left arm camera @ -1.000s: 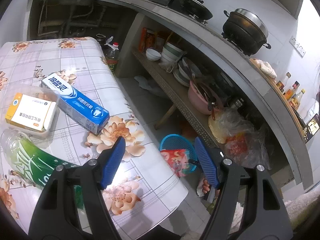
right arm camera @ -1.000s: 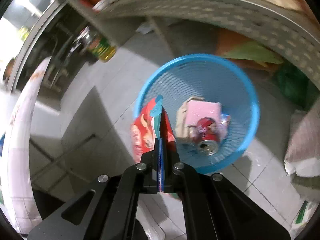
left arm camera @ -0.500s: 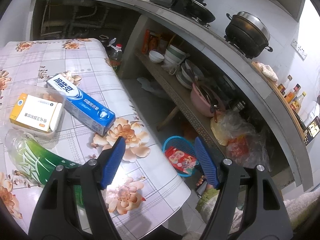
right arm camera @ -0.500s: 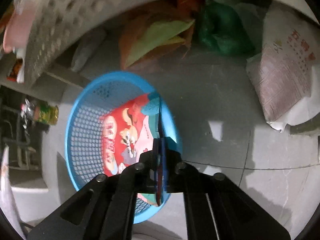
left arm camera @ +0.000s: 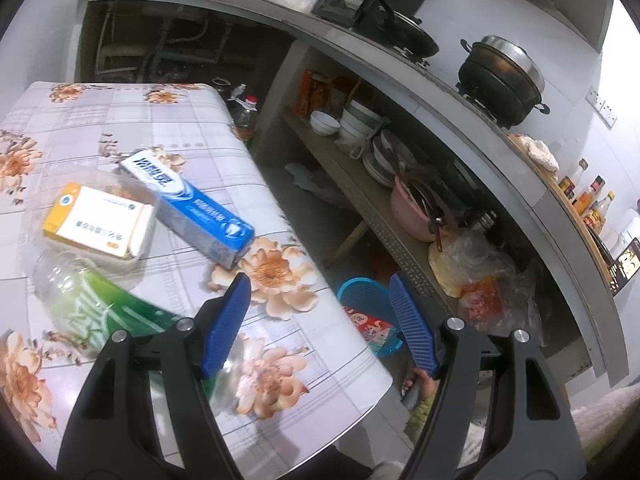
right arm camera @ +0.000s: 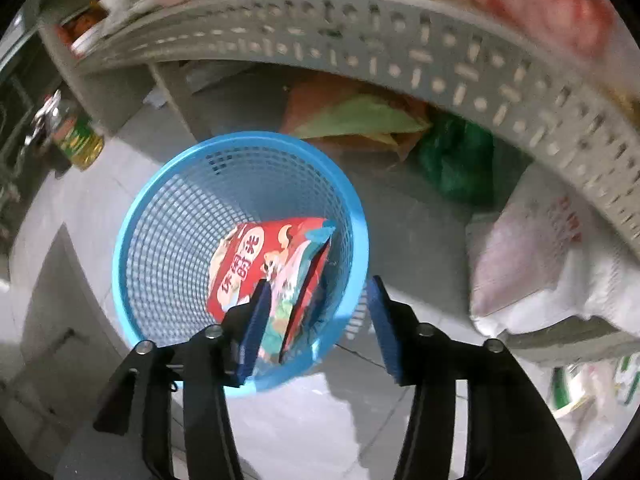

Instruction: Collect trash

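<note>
A blue mesh trash basket [right arm camera: 168, 240] stands on the floor below me. A red snack packet [right arm camera: 256, 264] lies inside it, free of my right gripper [right arm camera: 320, 296], which is open just above the basket's near rim. The basket [left arm camera: 360, 288] and packet [left arm camera: 370, 326] also show in the left wrist view, past the table edge. My left gripper [left arm camera: 320, 296] is open and empty above the table's corner. On the floral tablecloth [left arm camera: 120, 128] lie a blue toothpaste box [left arm camera: 188, 204], a white-and-yellow box [left arm camera: 96, 222] in a clear tray, and a green plastic bottle [left arm camera: 100, 312].
A perforated grey shelf [right arm camera: 400, 64] runs above the basket, with bags beneath it [right arm camera: 360, 120] and white sacks [right arm camera: 540, 280] at the right. An oil bottle [right arm camera: 76, 136] stands on the floor at left. Bowls and a pink basin [left arm camera: 416, 212] fill the kitchen shelf.
My right gripper has opened and let go of the red snack packet, which now lies in the basket. The left gripper has stayed open and drifted slightly.
</note>
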### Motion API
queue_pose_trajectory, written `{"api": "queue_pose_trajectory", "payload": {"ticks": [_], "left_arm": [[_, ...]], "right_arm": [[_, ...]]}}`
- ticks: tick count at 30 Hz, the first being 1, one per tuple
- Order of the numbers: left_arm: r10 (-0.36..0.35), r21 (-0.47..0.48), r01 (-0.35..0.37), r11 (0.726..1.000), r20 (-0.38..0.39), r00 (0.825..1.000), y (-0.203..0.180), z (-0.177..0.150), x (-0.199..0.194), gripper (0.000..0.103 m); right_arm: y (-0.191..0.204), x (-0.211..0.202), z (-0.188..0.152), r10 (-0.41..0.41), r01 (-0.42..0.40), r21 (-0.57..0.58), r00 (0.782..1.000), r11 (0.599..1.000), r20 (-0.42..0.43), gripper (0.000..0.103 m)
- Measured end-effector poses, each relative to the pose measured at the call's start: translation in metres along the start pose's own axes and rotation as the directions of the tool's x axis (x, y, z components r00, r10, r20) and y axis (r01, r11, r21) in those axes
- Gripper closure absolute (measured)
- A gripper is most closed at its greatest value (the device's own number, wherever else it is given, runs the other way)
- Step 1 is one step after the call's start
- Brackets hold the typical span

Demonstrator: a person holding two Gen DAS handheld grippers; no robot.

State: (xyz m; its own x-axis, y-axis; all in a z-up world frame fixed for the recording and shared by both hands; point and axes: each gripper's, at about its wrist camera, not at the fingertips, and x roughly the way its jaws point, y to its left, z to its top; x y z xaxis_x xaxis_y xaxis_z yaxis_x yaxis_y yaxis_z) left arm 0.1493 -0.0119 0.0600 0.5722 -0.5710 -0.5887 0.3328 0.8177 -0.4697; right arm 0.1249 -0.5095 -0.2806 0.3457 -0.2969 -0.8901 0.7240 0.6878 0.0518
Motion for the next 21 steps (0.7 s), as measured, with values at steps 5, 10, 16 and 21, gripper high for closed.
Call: {"api": "queue_pose_trajectory", "payload": {"ticks": [5, 10, 16, 21], "left_arm": [[0.061, -0.011, -0.061, 0.998, -0.013, 0.998, 0.016, -0.016, -0.019, 0.029], [0.136, -0.032, -0.136, 0.990, 0.007, 0.991, 0.037, -0.033, -0.044, 0.027], [0.184, -0.114, -0.177, 0.978, 0.047, 0.982, 0.069, -0.048, -0.071, 0.027], [0.261, -0.160, -0.251, 0.955, 0.046, 0.964, 0.093, -0.056, -0.078, 0.027]], "right_arm": [[0.019, -0.062, -0.004, 0.097, -0.091, -0.110, 0.994, 0.990, 0.049, 0.035], [0.054, -0.138, 0.006, 0.282, -0.258, -0.212, 0.955, 0.943, 0.095, 0.032], [0.124, -0.253, 0.004, 0.626, -0.546, -0.394, 0.773, 0.740, 0.105, 0.019], [0.214, -0.312, -0.024, 0.788, -0.712, -0.558, 0.596, 0.427, -0.157, 0.017]]}}
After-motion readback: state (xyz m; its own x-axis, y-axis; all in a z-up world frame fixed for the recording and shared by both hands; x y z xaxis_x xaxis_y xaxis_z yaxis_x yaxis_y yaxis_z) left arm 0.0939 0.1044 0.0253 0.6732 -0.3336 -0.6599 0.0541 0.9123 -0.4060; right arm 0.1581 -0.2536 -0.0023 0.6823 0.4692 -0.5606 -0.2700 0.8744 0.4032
